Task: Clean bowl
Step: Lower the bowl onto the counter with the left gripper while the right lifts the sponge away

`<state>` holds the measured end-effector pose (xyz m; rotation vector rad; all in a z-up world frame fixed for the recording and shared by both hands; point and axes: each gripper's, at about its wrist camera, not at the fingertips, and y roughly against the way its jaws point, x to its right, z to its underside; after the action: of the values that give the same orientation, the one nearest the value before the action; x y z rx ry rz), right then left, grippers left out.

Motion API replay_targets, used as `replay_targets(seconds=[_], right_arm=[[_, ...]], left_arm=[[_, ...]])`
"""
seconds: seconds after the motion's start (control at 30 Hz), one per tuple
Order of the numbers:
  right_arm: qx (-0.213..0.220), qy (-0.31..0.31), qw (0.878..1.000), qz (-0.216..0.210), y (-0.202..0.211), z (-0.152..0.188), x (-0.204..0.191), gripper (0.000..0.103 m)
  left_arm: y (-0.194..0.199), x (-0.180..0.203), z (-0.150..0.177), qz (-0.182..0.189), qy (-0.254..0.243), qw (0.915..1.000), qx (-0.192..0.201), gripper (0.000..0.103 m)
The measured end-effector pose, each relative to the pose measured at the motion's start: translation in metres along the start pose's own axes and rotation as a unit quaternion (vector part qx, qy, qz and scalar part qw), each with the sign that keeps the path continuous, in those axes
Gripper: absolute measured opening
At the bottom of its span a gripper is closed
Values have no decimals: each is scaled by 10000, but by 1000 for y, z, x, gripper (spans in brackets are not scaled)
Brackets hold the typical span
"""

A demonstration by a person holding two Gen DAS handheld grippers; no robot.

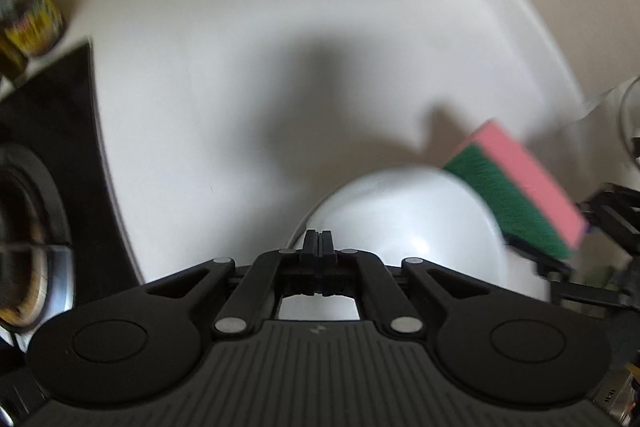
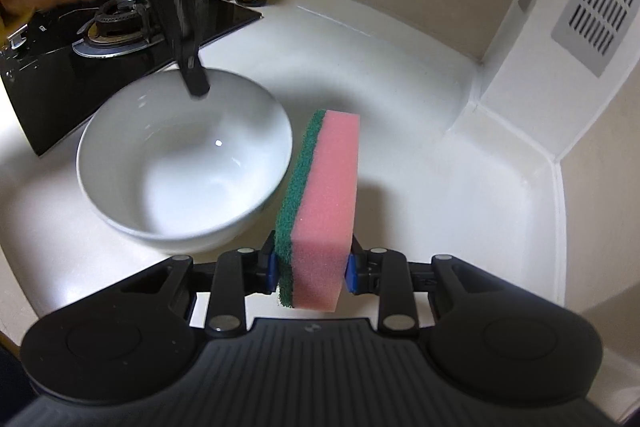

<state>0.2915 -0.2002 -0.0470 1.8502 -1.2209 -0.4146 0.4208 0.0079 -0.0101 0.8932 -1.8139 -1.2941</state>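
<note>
While tilted, white bowl (image 2: 184,163) empty, left hand-held gripper (image 2: 196,83) pinching its rim, right hand-held gripper (image 2: 310,267) clamping sponge (image 2: 324,203).

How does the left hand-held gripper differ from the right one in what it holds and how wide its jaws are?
The left hand-held gripper pinches the rim of the white bowl, jaws nearly together; the right hand-held gripper clamps the pink and green sponge, jaws much wider apart. The left tilts the bowl off the counter; the right holds the sponge on edge beside the bowl. Both are black and gripping.

Soft indoor light; a broad blurred shadow darkens the bench (image 1: 248,27) at frame centre. Left view motion-smeared, right view sharper; fisheye edges bend.
</note>
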Motion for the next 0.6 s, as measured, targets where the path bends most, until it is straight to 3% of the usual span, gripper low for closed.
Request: replay_targets(seconds=[0.1,0.27,0.47,0.6], right_arm=[[63,42,10000,-60,-1,-5,-3,27],[65,49,9999,-89,1,-5,-5,27],[11,2,9999,-141,5,1,-5,27],[-8,-36,9999,-142,6,4,-6,27]], left_arm=[[14,2,-2,-203,-282,9994,-92,0],[-1,-2,1,-347,-489,9972,-444,0],[-14,-3,10,-289,-642,9960,-552,0],[-17,0,9,-243,-1030,9926,-597,0]])
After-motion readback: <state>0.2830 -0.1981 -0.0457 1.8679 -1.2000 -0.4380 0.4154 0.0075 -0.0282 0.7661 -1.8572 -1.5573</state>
